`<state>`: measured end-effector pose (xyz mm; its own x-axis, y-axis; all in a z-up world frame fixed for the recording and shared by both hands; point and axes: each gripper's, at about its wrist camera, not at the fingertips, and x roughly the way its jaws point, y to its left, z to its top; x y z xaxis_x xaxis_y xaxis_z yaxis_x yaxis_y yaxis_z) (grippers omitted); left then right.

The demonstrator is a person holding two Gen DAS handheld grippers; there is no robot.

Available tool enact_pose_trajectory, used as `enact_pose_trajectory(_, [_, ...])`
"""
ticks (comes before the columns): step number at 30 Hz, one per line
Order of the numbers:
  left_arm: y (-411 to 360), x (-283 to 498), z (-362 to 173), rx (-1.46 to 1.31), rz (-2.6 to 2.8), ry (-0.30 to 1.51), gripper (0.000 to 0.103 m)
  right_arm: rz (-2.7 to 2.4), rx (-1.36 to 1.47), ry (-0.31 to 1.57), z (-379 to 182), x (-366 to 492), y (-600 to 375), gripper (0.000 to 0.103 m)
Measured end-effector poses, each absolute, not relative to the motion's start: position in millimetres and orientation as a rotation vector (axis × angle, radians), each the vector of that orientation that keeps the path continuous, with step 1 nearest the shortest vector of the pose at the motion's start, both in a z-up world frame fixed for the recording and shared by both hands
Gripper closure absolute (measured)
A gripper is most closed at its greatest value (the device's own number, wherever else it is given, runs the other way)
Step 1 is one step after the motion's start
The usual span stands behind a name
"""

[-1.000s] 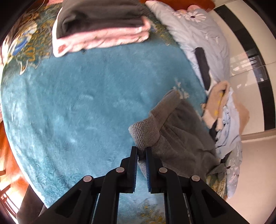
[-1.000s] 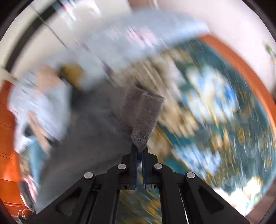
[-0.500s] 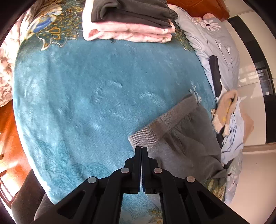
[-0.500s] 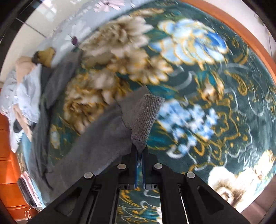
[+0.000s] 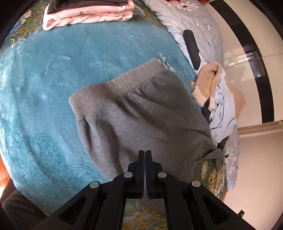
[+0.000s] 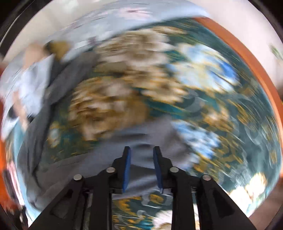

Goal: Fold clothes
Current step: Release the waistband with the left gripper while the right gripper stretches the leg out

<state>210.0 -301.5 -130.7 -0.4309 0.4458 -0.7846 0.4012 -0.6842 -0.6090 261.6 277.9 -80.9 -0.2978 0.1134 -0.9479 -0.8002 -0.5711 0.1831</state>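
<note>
Grey sweatpants (image 5: 134, 113) lie spread on the teal blanket (image 5: 44, 74), ribbed waistband toward the upper left. My left gripper (image 5: 145, 152) is shut and empty, hovering just above the pants' near part. The right wrist view is motion-blurred. There my right gripper (image 6: 141, 150) is open and empty over a grey part of the pants (image 6: 145, 136), which lies on the floral part of the blanket (image 6: 212, 92).
A folded stack of pink and dark clothes (image 5: 84, 12) sits at the blanket's far edge. A heap of unfolded clothes, beige and light blue (image 5: 217, 92), lies at the right on a pale floral quilt (image 5: 198, 21). The floor (image 5: 256, 159) is beyond it.
Both grippers have let go of the grey pants, which now lie flat. The left gripper drew back and stays shut. The right gripper opened and is moving fast.
</note>
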Motion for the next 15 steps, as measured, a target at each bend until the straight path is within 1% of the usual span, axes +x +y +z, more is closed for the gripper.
enact_pose_trajectory(4, [-282, 224, -134, -1.654, 2.328, -1.240, 0.101, 2.210, -1.569, 0.837, -103, 162, 202, 0.070])
enact_pose_trajectory(6, [-280, 231, -139, -1.664, 2.342, -1.246, 0.100, 2.320, -1.713, 0.754, -118, 122, 157, 0.070])
enact_pose_trajectory(7, [-282, 236, -142, -1.673, 2.351, -1.263, 0.099, 2.381, -1.785, 0.685, -124, 103, 134, 0.069])
enact_pose_trajectory(8, [-284, 240, -146, -1.683, 2.360, -1.279, 0.098, 2.437, -1.846, 0.595, -128, 89, 113, 0.062])
enact_pose_trajectory(9, [-287, 244, -150, -1.689, 2.366, -1.309, 0.097, 2.486, -1.897, 0.495, -132, 78, 95, 0.057])
enact_pose_trajectory(12, [-300, 255, -163, -1.689, 2.360, -1.451, 0.095, 2.581, -1.996, 0.181, -142, 53, 52, 0.057])
enact_pose_trajectory(15, [-307, 258, -168, -1.692, 2.370, -1.505, 0.095, 2.552, -2.061, -0.040, -160, 41, 33, 0.057])
